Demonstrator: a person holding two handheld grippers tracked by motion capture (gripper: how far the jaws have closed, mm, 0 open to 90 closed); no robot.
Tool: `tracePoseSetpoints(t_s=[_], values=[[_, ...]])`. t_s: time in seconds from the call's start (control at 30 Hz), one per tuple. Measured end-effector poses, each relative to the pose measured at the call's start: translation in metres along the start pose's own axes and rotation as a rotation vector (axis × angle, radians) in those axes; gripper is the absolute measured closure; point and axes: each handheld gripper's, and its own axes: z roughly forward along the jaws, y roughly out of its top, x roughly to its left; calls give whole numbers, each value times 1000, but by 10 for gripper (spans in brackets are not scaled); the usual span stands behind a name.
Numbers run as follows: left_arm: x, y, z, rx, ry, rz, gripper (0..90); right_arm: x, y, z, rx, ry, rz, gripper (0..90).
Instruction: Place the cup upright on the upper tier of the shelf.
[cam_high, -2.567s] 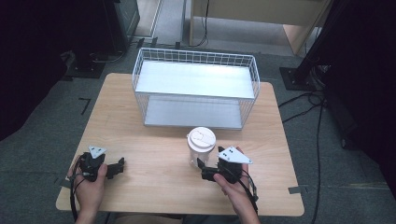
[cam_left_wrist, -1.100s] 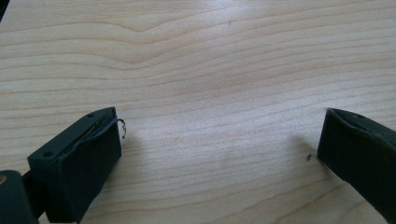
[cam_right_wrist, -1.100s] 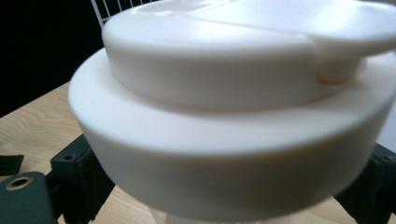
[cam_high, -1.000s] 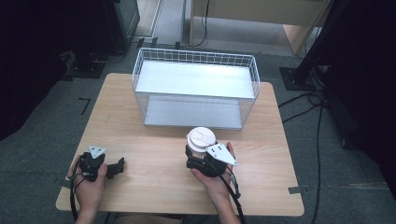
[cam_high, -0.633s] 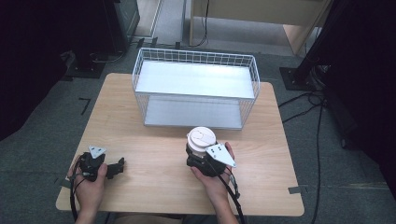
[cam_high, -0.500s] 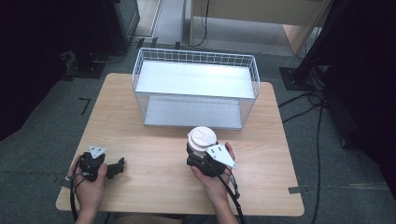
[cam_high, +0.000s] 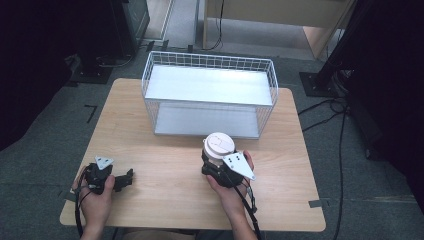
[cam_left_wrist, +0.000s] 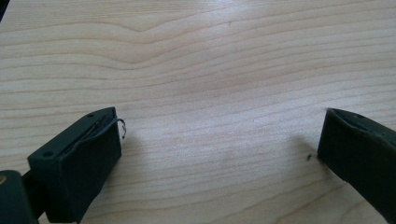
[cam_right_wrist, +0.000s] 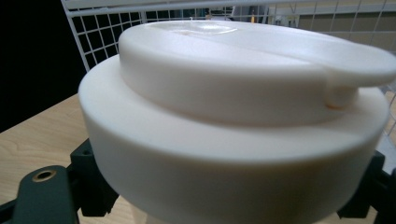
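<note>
Gripping the cup (cam_high: 218, 146) between its jaws, right claw (cam_high: 216, 167) readies carriage toward the basket (cam_high: 210, 62) ahead; left claw (cam_high: 125, 179) rests apart, idle.

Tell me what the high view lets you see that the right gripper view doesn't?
High view alone: the whole wooden table, both hands, the left gripper resting open apart from everything, and the wire basket's full shape. Right gripper view alone: the cup lid's raised rim and ridge up close. Both: the white-lidded cup between the right gripper's jaws, with basket mesh behind.
</note>
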Motion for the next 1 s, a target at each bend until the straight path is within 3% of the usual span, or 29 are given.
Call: tracePoseSetpoints(t_s=[0.47, 1.0], values=[[0, 1, 0, 1, -2, 6, 0, 2, 31, -4, -72, -18, -46, 155], [0, 1, 0, 4, -3, 9, 0, -2, 75, -5, -127, -33, -61, 155]])
